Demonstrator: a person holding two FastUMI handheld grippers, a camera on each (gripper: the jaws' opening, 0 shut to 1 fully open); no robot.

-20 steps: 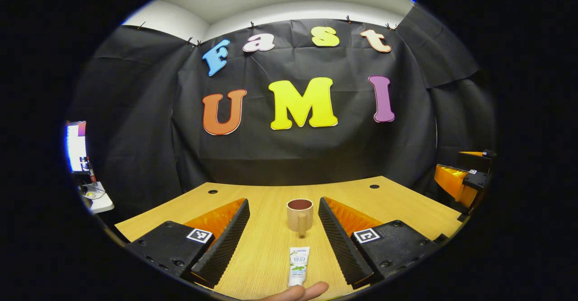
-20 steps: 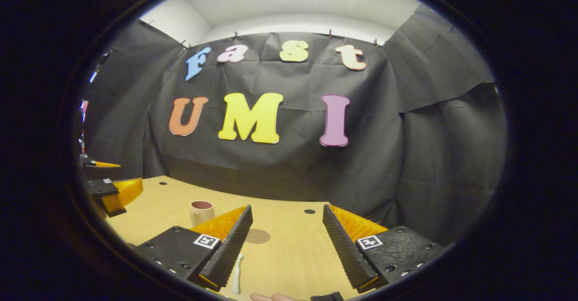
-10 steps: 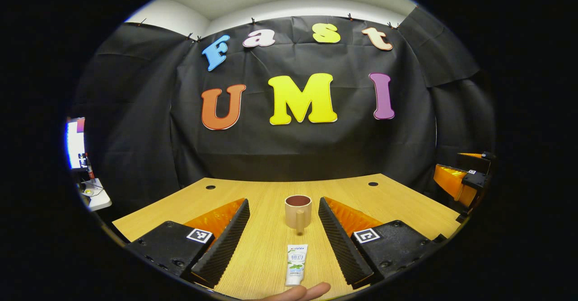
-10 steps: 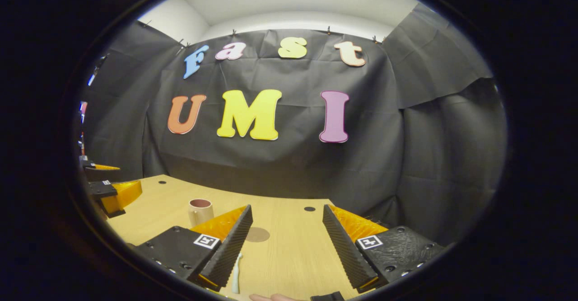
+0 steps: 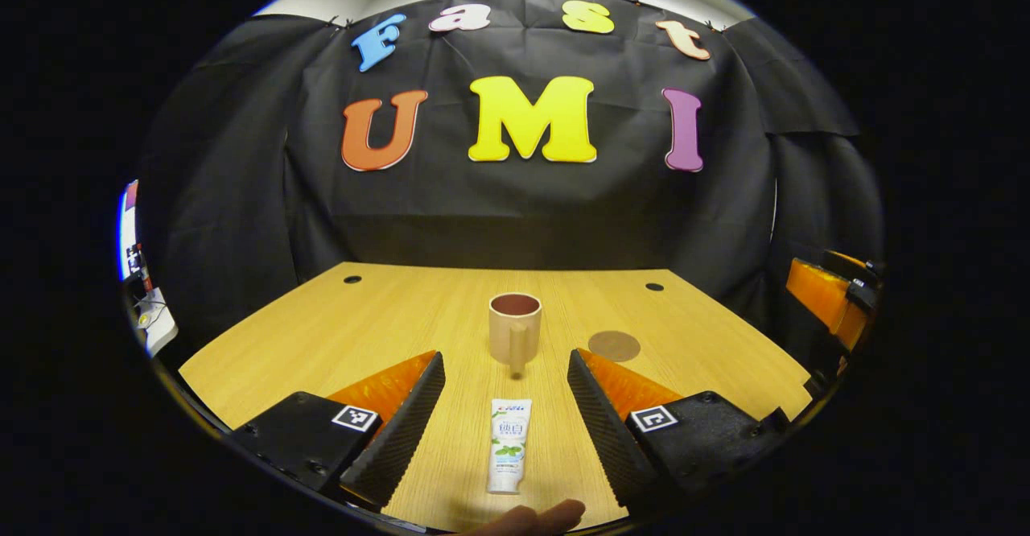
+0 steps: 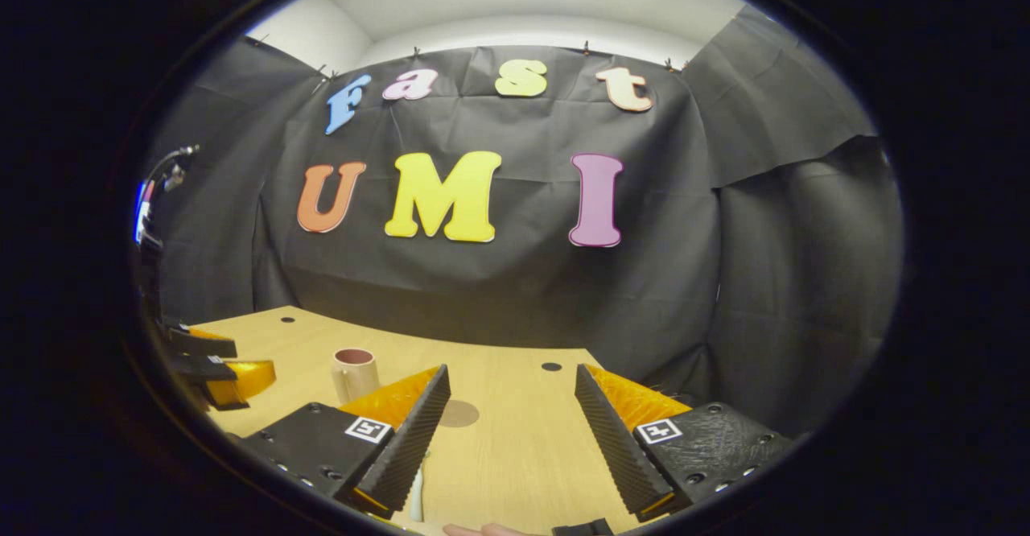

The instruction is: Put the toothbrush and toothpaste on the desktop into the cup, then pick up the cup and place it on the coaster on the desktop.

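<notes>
A beige cup (image 5: 515,327) with a dark inside stands upright mid-desk, handle toward me. The white toothpaste tube (image 5: 508,443) lies flat in front of it, between the wide-apart fingers of my open left gripper (image 5: 505,356), which hovers above it without touching. A round brown coaster (image 5: 614,345) lies right of the cup. In the right gripper view, the cup (image 6: 354,373) is at the left and the coaster (image 6: 459,414) lies beside it. My open right gripper (image 6: 512,371) holds nothing. A white toothbrush (image 6: 416,496) lies partly hidden under its left finger.
The wooden desk (image 5: 338,335) has small round holes near its back corners. The right gripper (image 5: 829,303) shows at the desk's far right edge, and the left gripper (image 6: 217,363) at the left of the right gripper view. A person's fingertip (image 5: 531,517) is at the bottom.
The left gripper has tipped downward, so the desk, cup and toothpaste sit higher in its view and the coaster has come into sight. The right gripper has barely moved.
</notes>
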